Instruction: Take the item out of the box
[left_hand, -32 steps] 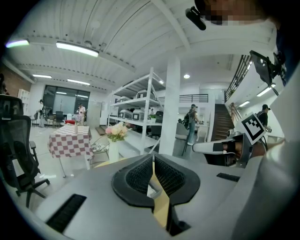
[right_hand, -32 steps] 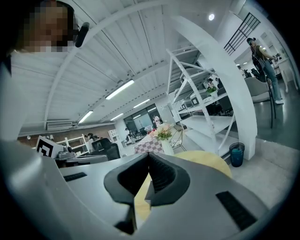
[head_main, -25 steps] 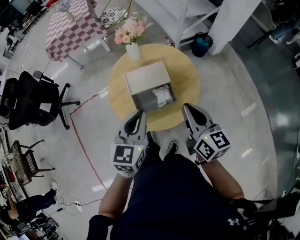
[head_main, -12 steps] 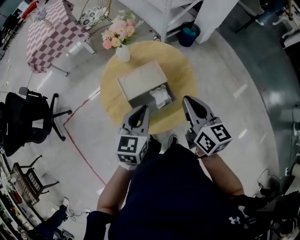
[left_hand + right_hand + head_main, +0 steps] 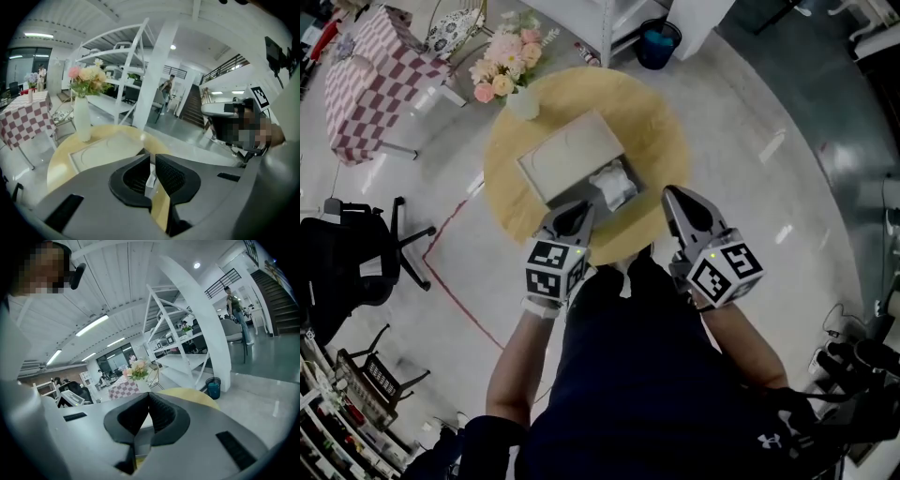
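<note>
Round wooden table [image 5: 654, 122], vase [image 5: 523, 103] beside box [image 5: 567, 157], left gripper [image 5: 574, 214] and right gripper [image 5: 675, 198] fingers closed

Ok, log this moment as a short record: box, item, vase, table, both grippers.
box: pale cardboard, near end open
item: white, wrapped, lying in the open end
vase: white, pink flowers, at the box's far corner
table: round, wooden, holds box and vase
left gripper: jaws together, empty, by the box's near side
right gripper: jaws together, empty, over the table's near edge
</note>
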Available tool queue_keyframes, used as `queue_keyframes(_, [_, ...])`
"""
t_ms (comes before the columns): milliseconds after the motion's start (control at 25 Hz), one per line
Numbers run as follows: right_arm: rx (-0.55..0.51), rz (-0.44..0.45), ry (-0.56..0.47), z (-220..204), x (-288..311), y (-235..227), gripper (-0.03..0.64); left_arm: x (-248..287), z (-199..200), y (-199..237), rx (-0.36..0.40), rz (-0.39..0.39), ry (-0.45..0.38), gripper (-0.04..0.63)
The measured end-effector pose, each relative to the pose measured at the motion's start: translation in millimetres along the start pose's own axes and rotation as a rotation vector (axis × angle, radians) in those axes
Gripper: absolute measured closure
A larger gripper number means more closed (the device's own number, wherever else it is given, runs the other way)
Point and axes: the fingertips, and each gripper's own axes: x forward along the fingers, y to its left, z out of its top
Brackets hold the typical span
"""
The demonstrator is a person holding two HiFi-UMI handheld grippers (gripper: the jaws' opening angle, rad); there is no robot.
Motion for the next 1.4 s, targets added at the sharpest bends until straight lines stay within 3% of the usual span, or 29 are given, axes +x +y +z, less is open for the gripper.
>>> queue_keyframes(120, [0.021, 0.016, 0.014, -3, 4, -6, 0.604, 18, -7, 0, 0.002, -0.012, 0.064, 0.529])
queue_keyframes(600, [0.088, 0.011, 0.039, -6, 16, -51, 0.604, 79, -39, 7, 0.007, -0.022, 0.274, 0.499])
queue_keyframes(1400, [0.154, -0.057, 0.043, -9, 27, -98, 0.606, 134, -100, 19, -0.016, -0.045, 0.56, 0.494])
